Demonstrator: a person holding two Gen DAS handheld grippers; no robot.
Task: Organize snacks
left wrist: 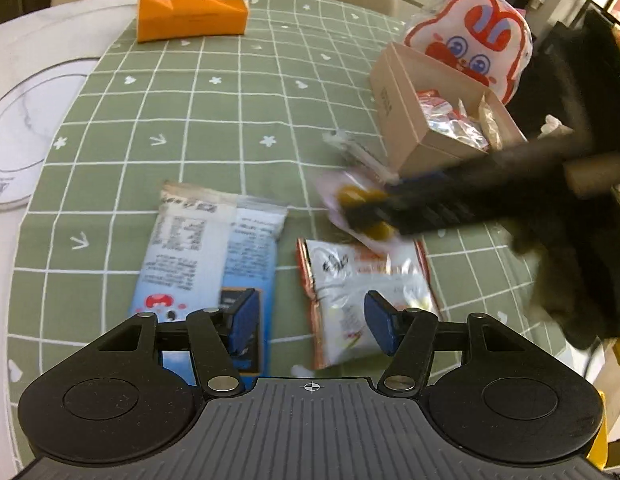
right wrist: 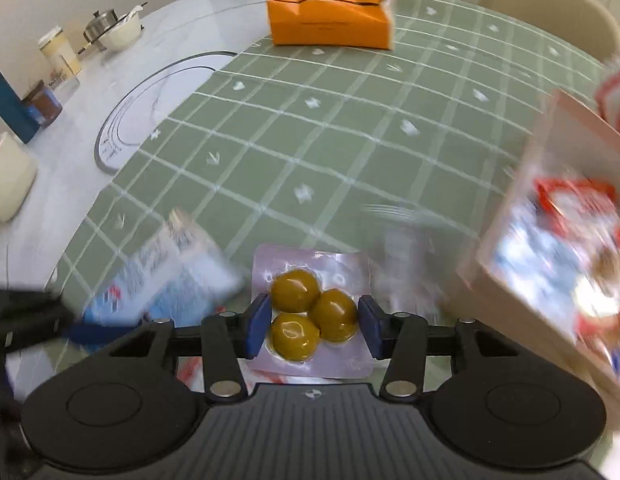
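My right gripper (right wrist: 313, 326) is shut on a clear pack of three green-brown olives (right wrist: 298, 292), its blue pads pressing both sides. In the left wrist view this gripper (left wrist: 389, 204) is a dark blur with the olive pack (left wrist: 349, 196) just left of an open cardboard box (left wrist: 401, 120) that holds wrapped snacks. My left gripper (left wrist: 310, 320) is open and holds nothing. It hovers over a blue-and-white packet (left wrist: 198, 248) and a white-and-red packet (left wrist: 349, 280), both lying flat on the green checked cloth.
An orange pack (left wrist: 190, 8) lies at the far side of the cloth. A rabbit-face bag (left wrist: 481, 40) stands behind the box. A thin clear wrapper (left wrist: 357, 152) lies by the box's front. Jars and a small pot (right wrist: 106, 28) sit on the marble table at the left.
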